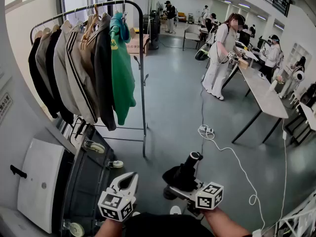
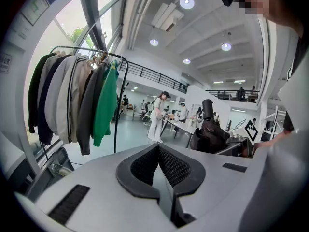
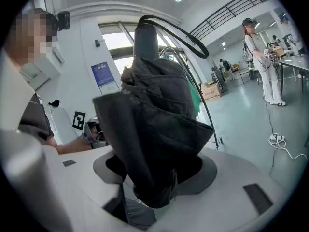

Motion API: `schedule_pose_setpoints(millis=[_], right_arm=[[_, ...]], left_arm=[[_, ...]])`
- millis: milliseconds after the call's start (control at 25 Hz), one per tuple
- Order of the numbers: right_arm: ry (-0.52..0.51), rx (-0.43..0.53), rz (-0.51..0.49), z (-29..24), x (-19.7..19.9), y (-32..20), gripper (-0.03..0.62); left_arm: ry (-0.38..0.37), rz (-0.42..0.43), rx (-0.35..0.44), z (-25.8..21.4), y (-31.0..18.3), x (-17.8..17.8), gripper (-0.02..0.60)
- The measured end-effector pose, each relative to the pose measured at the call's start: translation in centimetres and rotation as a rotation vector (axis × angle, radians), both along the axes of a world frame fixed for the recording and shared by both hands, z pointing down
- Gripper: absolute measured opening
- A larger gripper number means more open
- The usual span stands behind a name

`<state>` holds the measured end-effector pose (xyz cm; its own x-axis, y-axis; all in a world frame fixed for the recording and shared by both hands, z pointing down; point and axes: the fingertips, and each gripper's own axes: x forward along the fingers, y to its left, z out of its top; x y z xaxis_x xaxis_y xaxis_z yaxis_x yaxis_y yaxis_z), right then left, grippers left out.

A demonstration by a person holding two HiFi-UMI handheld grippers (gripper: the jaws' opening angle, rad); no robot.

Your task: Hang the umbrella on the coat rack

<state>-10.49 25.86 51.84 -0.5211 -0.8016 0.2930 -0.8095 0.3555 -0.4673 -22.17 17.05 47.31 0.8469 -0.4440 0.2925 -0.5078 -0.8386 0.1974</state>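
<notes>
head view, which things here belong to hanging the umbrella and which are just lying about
For the job:
- umbrella, folded, gripped by the right hand-held gripper
- coat rack

Just lying about:
- jackets hanging on the rack
- white cable on the floor
- long table
- cardboard box

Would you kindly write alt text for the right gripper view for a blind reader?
The right gripper holds a folded black umbrella, its strap looping above. Behind it are the coat rack and a person standing at a table.
</notes>
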Motion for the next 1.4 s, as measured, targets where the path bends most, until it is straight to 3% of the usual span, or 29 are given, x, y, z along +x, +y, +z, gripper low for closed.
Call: schedule_pose_setpoints(millis=[640, 800, 920, 1400], right_arm=[[0.01, -0.01, 0.0, 0.0, 0.4, -0.6, 0.25], [-0.082, -0.016, 0.005, -0.4, 0.3, -0.6, 0.25], [-0.155, -0.019, 0.017, -0.5, 0.2, -0.8, 0.25], [-0.119, -0.03, 0.116, 0.2, -2.5, -1.6, 0.25]], left_arm=[[-0.018, 0.031, 0.006, 0.3, -0.1, 0.7, 0.015], [-0.028, 0.035, 0.007, 0.3, -0.4, 0.6, 0.015], [-0.042, 0.024, -0.014, 0.9, -0.9, 0.0, 0.015], [-0.054, 0.059, -0.007, 1.3, -2.2, -3.7, 0.015]])
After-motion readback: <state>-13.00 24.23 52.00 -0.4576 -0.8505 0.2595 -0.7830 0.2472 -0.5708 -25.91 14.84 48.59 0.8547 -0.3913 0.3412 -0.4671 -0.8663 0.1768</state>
